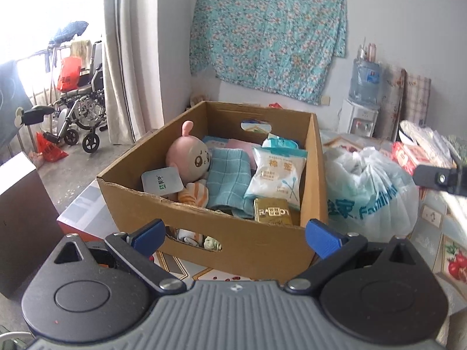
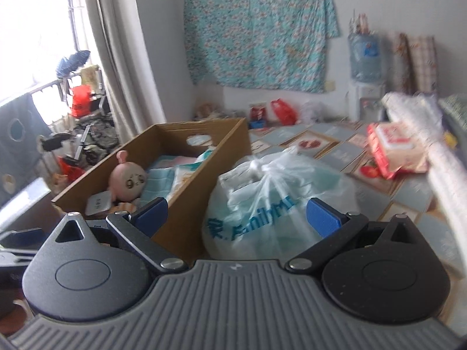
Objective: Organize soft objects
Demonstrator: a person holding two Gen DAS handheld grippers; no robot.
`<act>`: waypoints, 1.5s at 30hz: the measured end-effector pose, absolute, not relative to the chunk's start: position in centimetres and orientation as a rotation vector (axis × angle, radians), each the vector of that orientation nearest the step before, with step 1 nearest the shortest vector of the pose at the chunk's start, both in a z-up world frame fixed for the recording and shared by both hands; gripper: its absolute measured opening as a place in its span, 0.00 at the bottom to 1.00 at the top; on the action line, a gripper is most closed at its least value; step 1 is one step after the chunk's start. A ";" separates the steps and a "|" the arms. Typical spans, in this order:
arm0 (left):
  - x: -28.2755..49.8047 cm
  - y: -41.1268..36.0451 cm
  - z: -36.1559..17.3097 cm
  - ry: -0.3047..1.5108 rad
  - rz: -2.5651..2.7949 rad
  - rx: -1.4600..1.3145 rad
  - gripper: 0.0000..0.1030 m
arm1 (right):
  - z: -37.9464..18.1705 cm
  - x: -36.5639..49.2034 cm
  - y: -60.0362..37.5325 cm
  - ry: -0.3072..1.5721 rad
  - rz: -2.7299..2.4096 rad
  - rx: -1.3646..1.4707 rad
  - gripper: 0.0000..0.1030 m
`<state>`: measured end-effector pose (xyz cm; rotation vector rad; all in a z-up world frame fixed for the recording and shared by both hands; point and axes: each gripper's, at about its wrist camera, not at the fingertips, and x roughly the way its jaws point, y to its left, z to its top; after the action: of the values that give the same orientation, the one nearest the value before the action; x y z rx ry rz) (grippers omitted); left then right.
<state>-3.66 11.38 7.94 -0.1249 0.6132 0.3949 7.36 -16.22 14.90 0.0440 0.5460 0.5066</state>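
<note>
In the left wrist view, the left gripper (image 1: 235,233) was seen spread wide and empty before the cardboard box (image 1: 251,245), in which a pink plush doll (image 1: 189,157), a blue towel (image 1: 229,178) and a cotton swab pack (image 1: 275,180) were packed. In the right wrist view, the right gripper (image 2: 236,214) was likewise held released, nothing grasped, with a tied plastic bag (image 2: 271,198) just beside the box (image 2: 186,218).
</note>
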 end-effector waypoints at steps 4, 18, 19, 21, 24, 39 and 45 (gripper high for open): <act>-3.8 12.0 7.8 0.603 0.400 -0.146 1.00 | 15.1 6.4 -15.8 0.498 0.477 -0.002 0.99; -4.1 11.5 7.2 0.657 0.455 -0.133 1.00 | 13.2 6.8 -16.3 0.576 0.566 0.075 0.99; -4.1 11.6 7.1 0.662 0.459 -0.138 1.00 | 13.0 6.8 -16.1 0.601 0.586 0.085 0.99; -4.3 11.7 6.9 0.670 0.463 -0.142 1.00 | 12.5 6.9 -15.3 0.650 0.620 0.091 0.99; -4.3 11.6 6.8 0.680 0.473 -0.136 1.00 | 12.0 6.7 -13.9 0.701 0.654 0.068 0.99; -3.6 11.8 6.8 0.692 0.475 -0.124 1.00 | 11.5 6.3 -11.1 0.720 0.679 -0.050 0.99; -3.5 12.0 6.8 0.689 0.489 -0.122 1.00 | 11.2 6.8 -10.9 0.723 0.673 -0.062 0.99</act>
<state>-3.47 11.98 6.81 -0.1225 0.6890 0.4894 6.83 -10.88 11.25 -0.0622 0.7231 0.6725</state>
